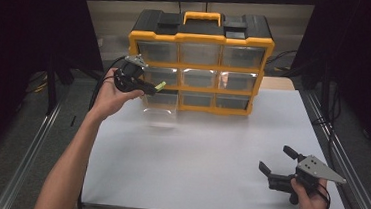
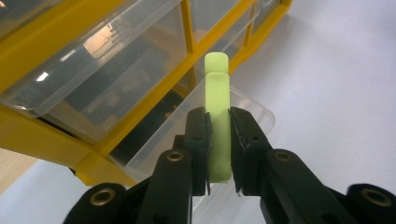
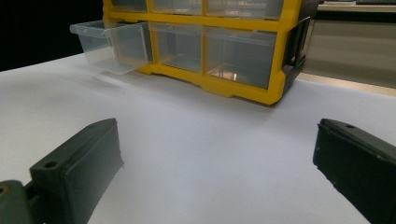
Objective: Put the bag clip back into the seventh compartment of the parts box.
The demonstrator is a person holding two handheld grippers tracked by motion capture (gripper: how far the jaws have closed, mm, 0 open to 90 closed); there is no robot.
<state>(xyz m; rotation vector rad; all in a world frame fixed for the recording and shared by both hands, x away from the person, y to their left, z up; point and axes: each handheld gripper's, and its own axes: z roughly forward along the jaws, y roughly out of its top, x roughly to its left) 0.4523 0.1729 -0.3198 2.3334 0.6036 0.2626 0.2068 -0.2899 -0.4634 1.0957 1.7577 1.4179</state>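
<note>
Black jaws at the bottom of the left gripper view belong to the left gripper [image 2: 218,144], which pinches a pale green stick [image 2: 217,116] upright between them. Just beyond its tip lies the open clear drawer [image 2: 252,109], pulled out of the bottom row of the yellow organizer [image 1: 199,60].

Recommended procedure: centre the stick over the drawer cavity, lower it below the rim, then release. The drawer's depth is hard to judge through the clear plastic, so descend slowly.

Obstructions: the closed drawer [image 2: 93,74] directly above overhangs the approach at upper left; keep the stick tip clear of it.

At lower right of the high view, the right gripper [image 1: 276,166] rests with jaws spread wide, well apart from the organizer, on the white table [image 1: 209,156].
</note>
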